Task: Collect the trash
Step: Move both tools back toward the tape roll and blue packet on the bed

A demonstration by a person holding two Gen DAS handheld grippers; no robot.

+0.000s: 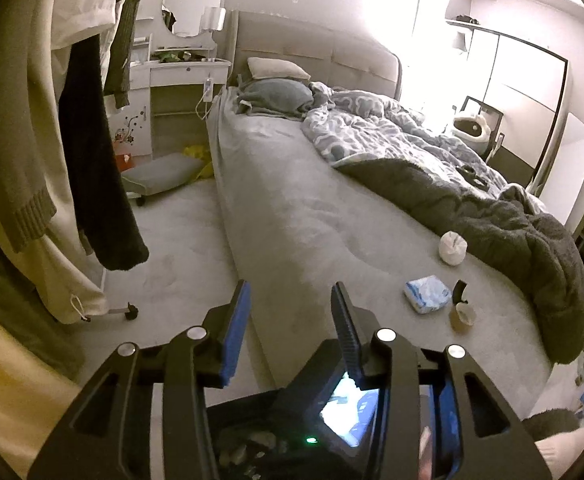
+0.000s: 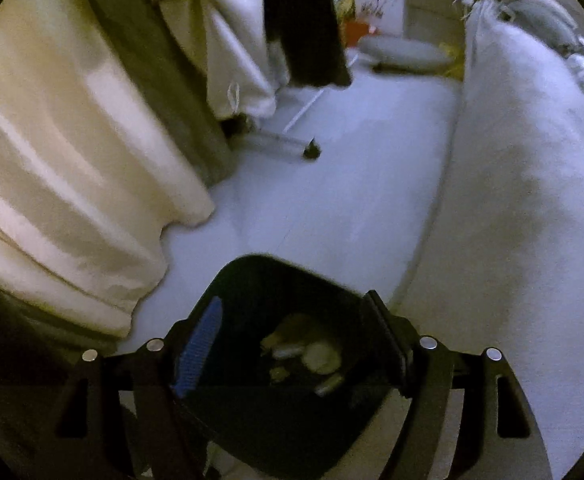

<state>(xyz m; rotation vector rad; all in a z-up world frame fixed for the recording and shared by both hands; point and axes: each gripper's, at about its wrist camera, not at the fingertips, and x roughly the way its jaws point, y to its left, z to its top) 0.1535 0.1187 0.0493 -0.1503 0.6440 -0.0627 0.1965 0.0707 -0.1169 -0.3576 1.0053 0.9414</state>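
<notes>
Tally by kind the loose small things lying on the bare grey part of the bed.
White crumpled wad: 1
Blue-and-white packet: 1
Tape roll: 1
Small black piece beside the roll: 1
Total: 4

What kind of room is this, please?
Most likely a bedroom. There is an unmade bed with a pillow and a rumpled duvet, a dressing table with a round mirror beside it, and clothes hanging nearby.
</notes>
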